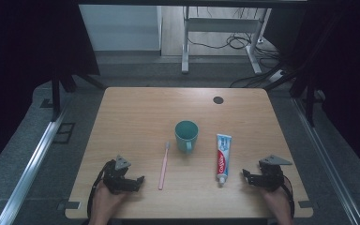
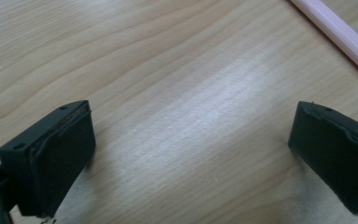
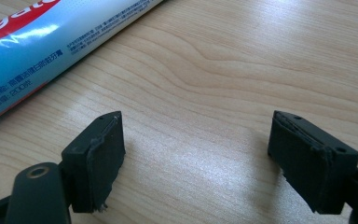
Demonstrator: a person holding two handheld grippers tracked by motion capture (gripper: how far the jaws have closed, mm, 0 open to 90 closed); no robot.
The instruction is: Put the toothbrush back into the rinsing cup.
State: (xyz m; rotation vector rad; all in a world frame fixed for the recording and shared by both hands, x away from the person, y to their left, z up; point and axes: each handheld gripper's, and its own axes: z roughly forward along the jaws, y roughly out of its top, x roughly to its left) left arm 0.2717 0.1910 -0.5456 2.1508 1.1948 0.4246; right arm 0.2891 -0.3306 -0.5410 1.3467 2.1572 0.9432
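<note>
On the near part of the wooden table we see a slim pink toothbrush lying lengthwise, bristles at its far end, just right of our left gripper. A blue, white and red toothpaste tube lies cap-near, just left of our right gripper. Between them, farther off, stands a teal mug. Both grippers' jaws gape wide, holding nothing.
</note>
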